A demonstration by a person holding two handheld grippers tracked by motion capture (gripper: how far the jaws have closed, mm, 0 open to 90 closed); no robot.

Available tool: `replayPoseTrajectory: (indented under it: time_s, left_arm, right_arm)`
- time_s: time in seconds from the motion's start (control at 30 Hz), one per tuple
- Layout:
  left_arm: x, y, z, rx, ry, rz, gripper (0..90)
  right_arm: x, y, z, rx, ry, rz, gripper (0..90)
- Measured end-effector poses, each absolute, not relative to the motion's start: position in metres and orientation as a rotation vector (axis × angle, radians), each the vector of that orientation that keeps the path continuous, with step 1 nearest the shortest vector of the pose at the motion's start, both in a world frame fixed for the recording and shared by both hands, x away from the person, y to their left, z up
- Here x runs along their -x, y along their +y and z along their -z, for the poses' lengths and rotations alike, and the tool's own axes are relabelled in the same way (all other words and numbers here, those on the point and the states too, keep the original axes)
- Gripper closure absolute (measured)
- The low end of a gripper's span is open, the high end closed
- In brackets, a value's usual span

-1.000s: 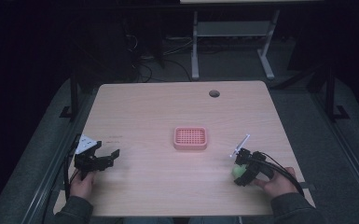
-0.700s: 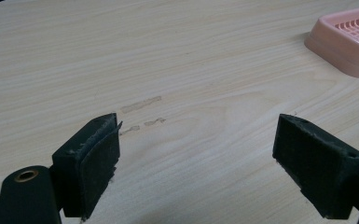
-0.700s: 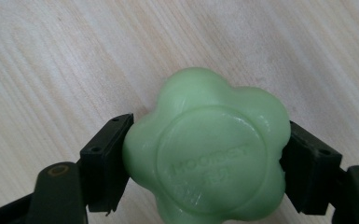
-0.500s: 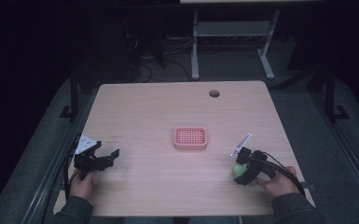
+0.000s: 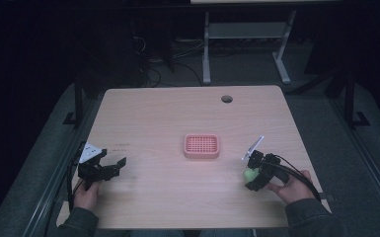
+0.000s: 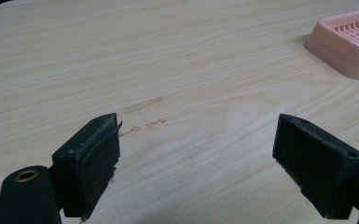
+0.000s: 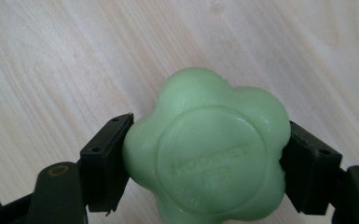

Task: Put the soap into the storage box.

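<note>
Nearest the person, at the right front of the pale wooden table (image 5: 168, 113), the right gripper (image 5: 254, 174) is clamped on a pale green, flower-shaped bar of soap (image 5: 250, 174). In the right gripper view its two black jaws press against opposite sides of the soap (image 7: 207, 165), one at the left lobe and one at the right, and the soap's flat round face with faint raised lettering is turned toward the camera. The wood grain of the table runs behind it; whether the soap touches the surface or is held just above it cannot be told. The person's right hand (image 5: 290, 186) grips the tool from behind, with a dark cable trailing back over the sleeve, and a grey three-cornered plate stands up from the gripper's top.

At the left front, the left gripper (image 5: 112, 167) is held by the person's left hand (image 5: 86, 194) just over the table. Its jaws stand wide apart with nothing between them; in the left gripper view (image 6: 198, 154) bare wood and a few faint scuff marks show in the gap.

Farther out, near the middle of the table, lies a pink rectangular plastic soap dish with a slotted grid top (image 5: 202, 146), well apart from both grippers. Its corner shows at the upper right of the left gripper view (image 6: 342, 44).

Near the far edge, a small round cable hole (image 5: 226, 98) is cut in the tabletop.
</note>
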State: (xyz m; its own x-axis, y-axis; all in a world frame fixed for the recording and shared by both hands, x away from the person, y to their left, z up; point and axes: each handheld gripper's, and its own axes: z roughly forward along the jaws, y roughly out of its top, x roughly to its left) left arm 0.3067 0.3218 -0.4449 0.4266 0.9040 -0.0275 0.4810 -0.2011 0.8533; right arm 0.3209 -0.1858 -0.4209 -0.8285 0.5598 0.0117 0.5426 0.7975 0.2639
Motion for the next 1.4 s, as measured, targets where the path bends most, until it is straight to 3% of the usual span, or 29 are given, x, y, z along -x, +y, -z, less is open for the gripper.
replayPoseTrajectory:
  time_s: [1.4]
  left_arm:
    - [-0.306,0.323,0.444,-1.821,1.19,-0.625,14.3]
  right_arm:
    - [-0.367,-0.154,0.384,-0.844,2.9,-0.481,25.6]
